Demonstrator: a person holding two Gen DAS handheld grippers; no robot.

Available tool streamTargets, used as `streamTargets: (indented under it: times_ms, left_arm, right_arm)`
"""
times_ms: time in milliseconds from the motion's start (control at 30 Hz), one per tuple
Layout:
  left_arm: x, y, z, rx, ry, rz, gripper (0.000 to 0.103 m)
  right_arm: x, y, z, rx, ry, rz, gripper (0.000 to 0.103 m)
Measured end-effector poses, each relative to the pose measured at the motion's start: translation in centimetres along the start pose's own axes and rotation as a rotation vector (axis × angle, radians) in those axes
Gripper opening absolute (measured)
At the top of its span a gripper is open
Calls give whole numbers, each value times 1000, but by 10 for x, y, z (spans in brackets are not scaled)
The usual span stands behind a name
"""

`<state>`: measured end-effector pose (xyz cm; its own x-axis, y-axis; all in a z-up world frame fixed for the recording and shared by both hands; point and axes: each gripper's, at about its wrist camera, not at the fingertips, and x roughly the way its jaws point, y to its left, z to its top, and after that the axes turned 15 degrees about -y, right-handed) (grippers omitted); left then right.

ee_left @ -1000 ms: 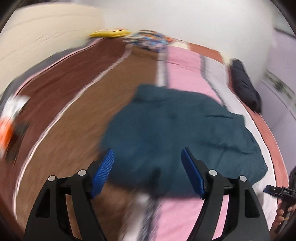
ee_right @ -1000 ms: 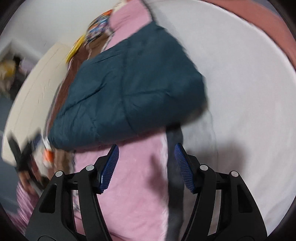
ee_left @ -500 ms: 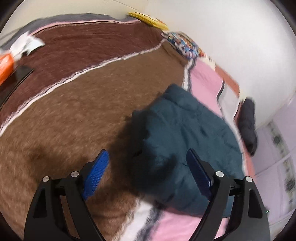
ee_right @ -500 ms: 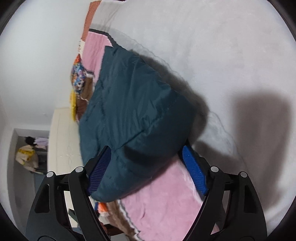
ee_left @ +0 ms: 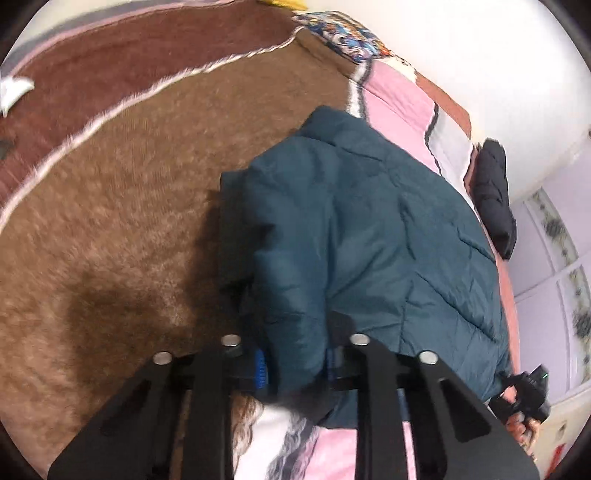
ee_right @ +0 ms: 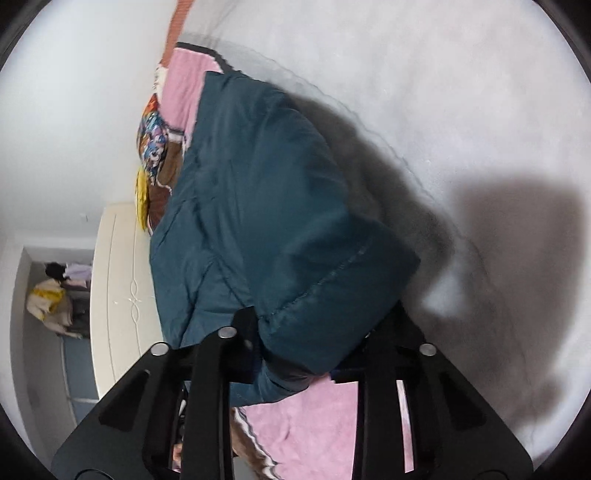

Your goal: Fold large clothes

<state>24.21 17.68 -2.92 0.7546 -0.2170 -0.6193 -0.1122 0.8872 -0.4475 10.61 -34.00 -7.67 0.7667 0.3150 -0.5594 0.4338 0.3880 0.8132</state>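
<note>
Gripping jacket [ee_left: 369, 229] hem; collar far.

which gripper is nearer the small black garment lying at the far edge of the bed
Right. The right gripper grips the teal padded jacket on the black garment's side; the left gripper grips the opposite near corner.

One teal padded jacket [ee_left: 369, 240] on the bed — the only garment of that colour. One dark bundle of clothing [ee_left: 493, 195] at the far edge. One striped blanket [ee_left: 129, 206], counted as a single piece despite bands of brown, maroon, pink and grey. One patterned multicolour cushion [ee_left: 347, 33], one yellow item [ee_right: 141, 197] beside it. Two tools — left tool [ee_left: 295, 363], right tool [ee_right: 303, 354]. One cream headboard [ee_right: 118, 288].
</note>
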Motion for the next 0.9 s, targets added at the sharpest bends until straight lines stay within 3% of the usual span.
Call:
streamTargets:
  times_ms: [267, 433, 600, 667, 733, 800, 900]
  left_arm:
    - [-78, -8, -14, 67, 17, -60, 18]
    - [-126, 5, -62, 68, 45, -62, 18]
    - [-135, 23, -101, 54, 77, -34, 20]
    - [-127, 32, -109, 38, 78, -15, 25]
    - [-117, 38, -114, 38, 74, 42, 47]
    - [-119, 41, -113, 35, 60, 90, 62]
    - [-139, 48, -105, 2, 45, 73, 63]
  right_arm:
    - [-63, -1, -20, -25, 39, -18, 21]
    - [-115, -32, -54, -33, 74, -49, 21]
    - [-135, -70, -80, -44, 96, -95, 24]
    - [-127, -80, -82, -48, 95, -111, 29]
    - [-118, -82, -83, -75, 91, -141, 37]
    - [-113, -82, -82, -97, 89, -187, 50]
    - [-129, -81, -79, -94, 83, -209, 58]
